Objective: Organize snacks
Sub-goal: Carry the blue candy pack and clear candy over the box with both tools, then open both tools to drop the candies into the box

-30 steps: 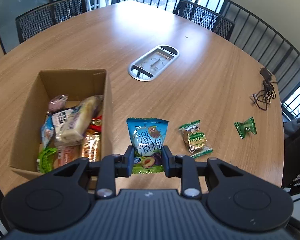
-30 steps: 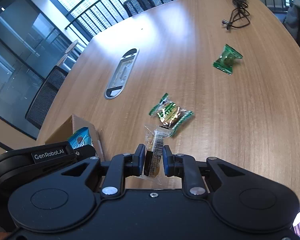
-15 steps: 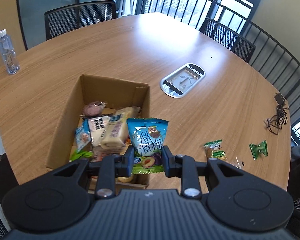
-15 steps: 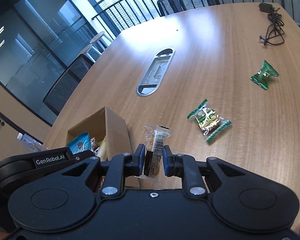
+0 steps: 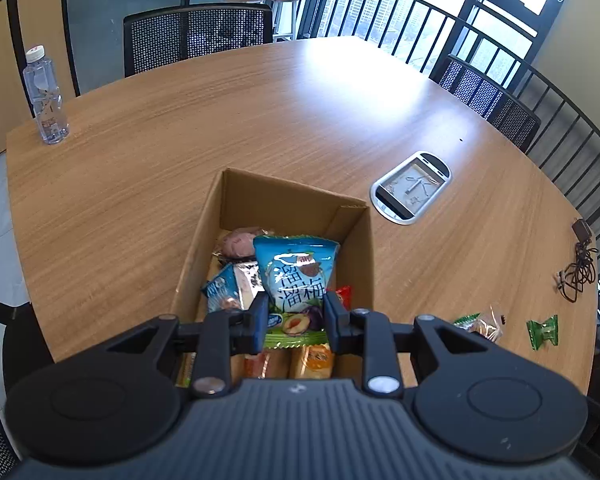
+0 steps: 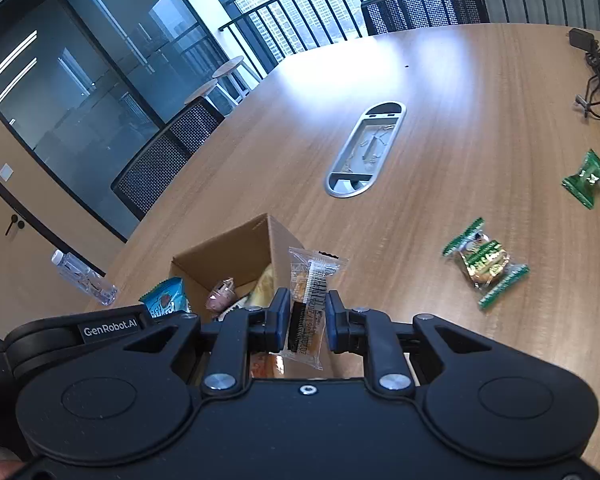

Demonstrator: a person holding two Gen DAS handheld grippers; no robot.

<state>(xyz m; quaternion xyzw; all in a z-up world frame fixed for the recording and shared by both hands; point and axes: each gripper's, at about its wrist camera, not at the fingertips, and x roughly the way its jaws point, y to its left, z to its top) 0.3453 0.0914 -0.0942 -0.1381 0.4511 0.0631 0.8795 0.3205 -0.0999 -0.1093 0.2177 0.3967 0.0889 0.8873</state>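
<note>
Our left gripper (image 5: pixel 294 322) clamped the blue bag (image 5: pixel 296 280), right gripper (image 6: pixel 307 322) the clear packet (image 6: pixel 310 300); either could've missed the box (image 5: pixel 356 248) at 12 o'clock if dropped early.

1. Bright daylight enters through the windows (image 5: pixel 412 20) at upper right.
2. White glare washes the table (image 6: pixel 380 80) centre.
3. Fisheye bends railings at frame edges; focus sharp.

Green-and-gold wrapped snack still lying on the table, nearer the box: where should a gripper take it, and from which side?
Grip the green-and-gold wrapped snack across its puffy middle, coming down from above. It lies flat on the table with thin crimped green ends, poor to pinch. Close the jaws across the short width, clear space either side. A judgement, not certain.
</note>
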